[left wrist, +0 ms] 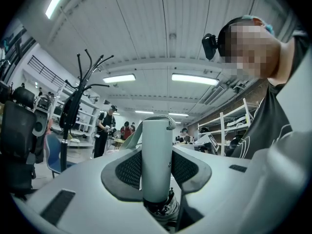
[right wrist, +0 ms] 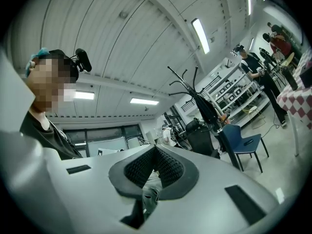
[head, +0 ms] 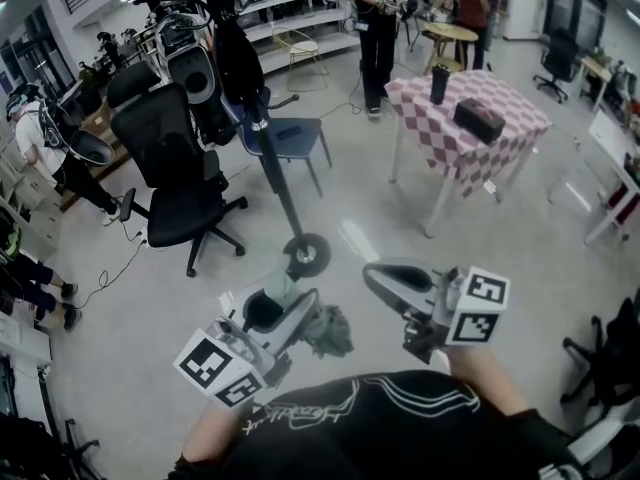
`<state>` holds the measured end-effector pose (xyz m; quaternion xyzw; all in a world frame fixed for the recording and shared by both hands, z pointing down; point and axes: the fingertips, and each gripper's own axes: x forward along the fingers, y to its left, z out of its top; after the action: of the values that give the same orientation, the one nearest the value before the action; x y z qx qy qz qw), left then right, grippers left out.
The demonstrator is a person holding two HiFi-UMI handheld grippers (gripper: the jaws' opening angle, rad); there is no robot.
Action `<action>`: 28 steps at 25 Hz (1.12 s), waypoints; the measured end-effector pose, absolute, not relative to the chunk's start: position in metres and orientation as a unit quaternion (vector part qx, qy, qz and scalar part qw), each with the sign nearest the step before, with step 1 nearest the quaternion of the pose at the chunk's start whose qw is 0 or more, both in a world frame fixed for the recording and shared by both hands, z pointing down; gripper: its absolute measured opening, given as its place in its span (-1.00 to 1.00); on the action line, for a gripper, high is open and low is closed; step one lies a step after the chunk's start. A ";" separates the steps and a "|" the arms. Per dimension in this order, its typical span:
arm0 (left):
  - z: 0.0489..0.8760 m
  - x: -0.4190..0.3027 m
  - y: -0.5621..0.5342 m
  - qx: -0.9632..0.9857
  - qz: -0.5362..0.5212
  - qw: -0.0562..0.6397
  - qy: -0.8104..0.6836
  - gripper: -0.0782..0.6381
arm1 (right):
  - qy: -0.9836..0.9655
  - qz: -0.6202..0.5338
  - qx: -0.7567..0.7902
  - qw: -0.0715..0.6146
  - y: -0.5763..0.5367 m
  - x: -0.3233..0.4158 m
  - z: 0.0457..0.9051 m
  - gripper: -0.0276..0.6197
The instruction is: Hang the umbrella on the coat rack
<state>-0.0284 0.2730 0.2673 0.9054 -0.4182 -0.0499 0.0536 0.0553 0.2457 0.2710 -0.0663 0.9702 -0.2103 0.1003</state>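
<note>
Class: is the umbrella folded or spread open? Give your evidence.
Folded. The umbrella is a bunched bundle of grey-green cloth beside the left gripper, whose jaws clamp its handle.

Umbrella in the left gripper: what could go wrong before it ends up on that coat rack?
1. The left gripper clamps only the smooth, round handle of the umbrella, so it might twist or slip.
2. The coat rack already carries a dark garment, and a black office chair stands close beside it; the umbrella could snag there.
3. The rack stands on one slim pole with a small round base; a hard bump might tip it.
</note>
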 end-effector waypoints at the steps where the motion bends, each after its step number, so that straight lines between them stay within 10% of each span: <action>1: 0.267 -0.024 0.270 0.905 -0.051 0.052 -0.419 -0.37 | 0.970 -0.210 -0.066 0.100 0.244 0.060 0.272 -0.88; 28: 0.308 -0.015 0.102 0.912 -0.046 0.085 -0.399 -0.37 | 0.956 -0.255 -0.123 0.073 0.094 0.084 0.323 -0.88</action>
<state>-0.0147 0.1022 0.3076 0.9118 -0.3991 -0.0465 0.0846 0.0838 0.0940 0.3226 -0.1234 0.9562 -0.2553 0.0730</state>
